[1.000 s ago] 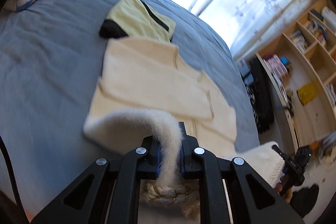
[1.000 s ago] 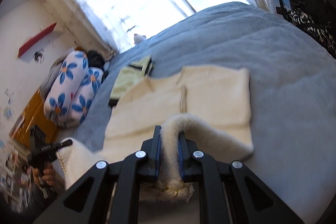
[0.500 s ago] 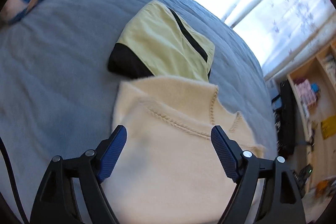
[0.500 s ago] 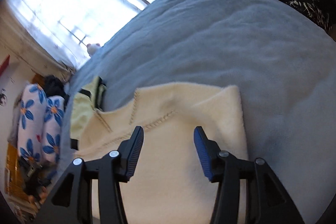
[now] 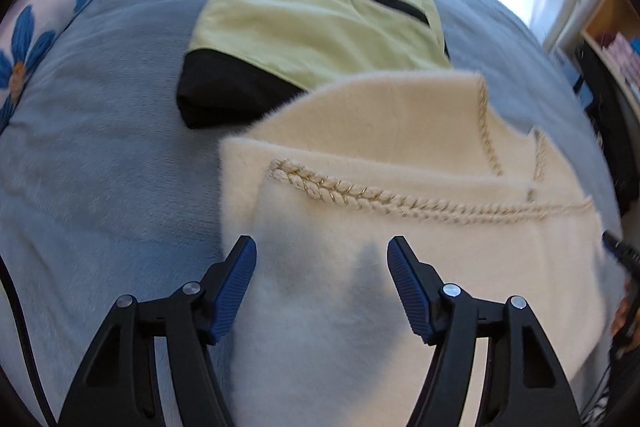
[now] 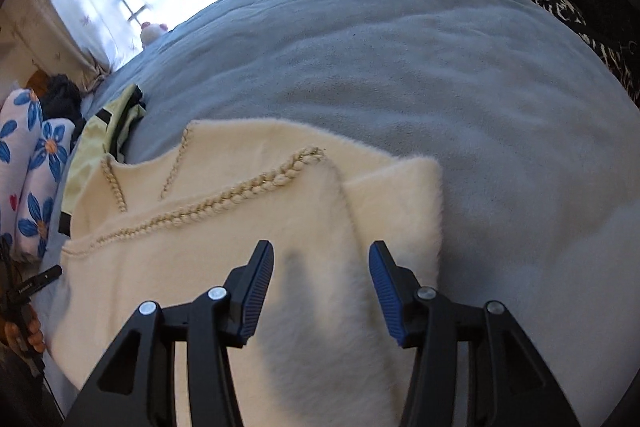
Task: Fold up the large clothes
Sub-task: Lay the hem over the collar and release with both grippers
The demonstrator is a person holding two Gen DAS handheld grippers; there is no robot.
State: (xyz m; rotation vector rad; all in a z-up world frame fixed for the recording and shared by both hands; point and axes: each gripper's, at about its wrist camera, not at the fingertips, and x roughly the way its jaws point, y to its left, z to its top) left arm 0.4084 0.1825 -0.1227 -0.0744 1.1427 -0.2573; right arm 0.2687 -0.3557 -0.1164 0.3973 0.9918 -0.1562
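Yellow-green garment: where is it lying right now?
The yellow-green garment lies folded on the blue bedspread, just beyond the cream sweater, whose far edge overlaps it; the floral pillows are nearby.

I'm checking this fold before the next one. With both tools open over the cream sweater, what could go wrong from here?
1. The sweater overlaps the yellow garment at its far edge; dragging or regripping it might disturb that garment.
2. The folded-over hem with the braided trim sits askew, its right corner short of the layer beneath; another fold may lock that in.
3. The left tool and right tool hover over thick fluffy layers, so a pinch could grab too many.
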